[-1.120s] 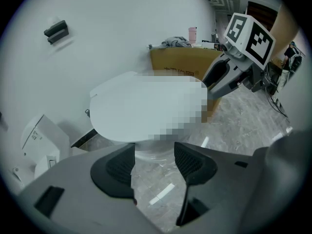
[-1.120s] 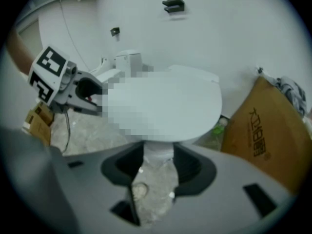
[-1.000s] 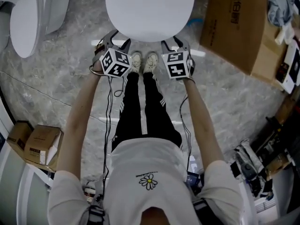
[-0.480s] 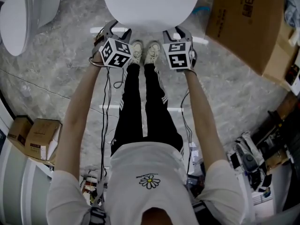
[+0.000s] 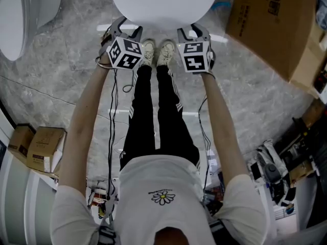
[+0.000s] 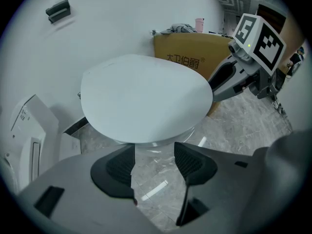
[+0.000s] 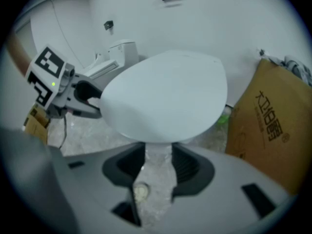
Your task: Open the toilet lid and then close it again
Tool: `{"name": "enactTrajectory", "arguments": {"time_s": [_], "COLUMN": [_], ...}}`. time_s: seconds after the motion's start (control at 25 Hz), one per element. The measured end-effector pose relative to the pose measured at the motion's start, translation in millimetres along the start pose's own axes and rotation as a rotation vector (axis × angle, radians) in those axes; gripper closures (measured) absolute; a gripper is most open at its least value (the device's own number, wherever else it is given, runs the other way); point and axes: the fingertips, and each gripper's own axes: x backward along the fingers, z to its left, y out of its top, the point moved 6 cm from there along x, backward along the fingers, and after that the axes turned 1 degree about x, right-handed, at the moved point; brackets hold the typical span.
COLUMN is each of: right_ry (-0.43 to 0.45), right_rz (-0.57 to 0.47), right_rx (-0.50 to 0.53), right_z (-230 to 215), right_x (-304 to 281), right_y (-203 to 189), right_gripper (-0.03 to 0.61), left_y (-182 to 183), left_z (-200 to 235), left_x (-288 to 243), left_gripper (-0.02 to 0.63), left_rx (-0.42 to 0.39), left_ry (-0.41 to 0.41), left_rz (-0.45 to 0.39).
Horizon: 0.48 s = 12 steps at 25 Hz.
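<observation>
**Grippers lower, lid shut**

Both grippers have dropped since a second ago and now sit at the front edge of the lid (image 5: 163, 1), which lies closed on the toilet. At that edge's left is the left gripper (image 5: 127, 29), and at its right the right gripper (image 5: 192, 30). The person's shoes (image 5: 157, 52) stand between them on the floor (image 5: 61, 70). The right one's jaws have just been closing a little, yet they stand apart with only floor between them. The left one's jaws gape the same way. Neither pair presses on the lid.

A big box (image 5: 271, 24) stands close at the toilet's right. A second toilet (image 5: 20, 14) stands well off to the left, and cables (image 5: 112, 111) trail down from the grippers past the legs.

From above, the lid's rim and the marker cubes cover much of the jaws. The left gripper view looks up at the rim, just ahead of the tips. It also catches a dark fixture (image 6: 58, 9) on the wall, which the head view misses. The right gripper view shows the white bowl under the rim above its gap, and the box's printed side.

The lid is a smooth, glossy white oval. Grey veined stone covers the floor, polished enough to carry strips of light. Brown cardboard makes up the box, and the pads (image 6: 119, 167) are black and ribbed.
</observation>
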Motion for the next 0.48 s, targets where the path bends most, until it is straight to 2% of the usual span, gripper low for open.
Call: {"name": "enactTrajectory", "arguments": {"time_s": [0.32, 0.48], "right_ry": [0.015, 0.000], "right_rz": [0.020, 0.051], "right_rx": [-0.005, -0.056], "right_z": [-0.3, -9.1], "right_x": [2.4, 10.6], "right_y": [1.0, 4.7], "right_gripper": [0.390, 0.391], "left_y": [2.5, 9.8], "left_z": [2.7, 15.4], "left_x": [5.1, 17.8], "left_gripper": [0.351, 0.351], "left_rx": [0.010, 0.044], "left_ry": [0.002, 0.033], "left_rz": [0.037, 0.054]}}
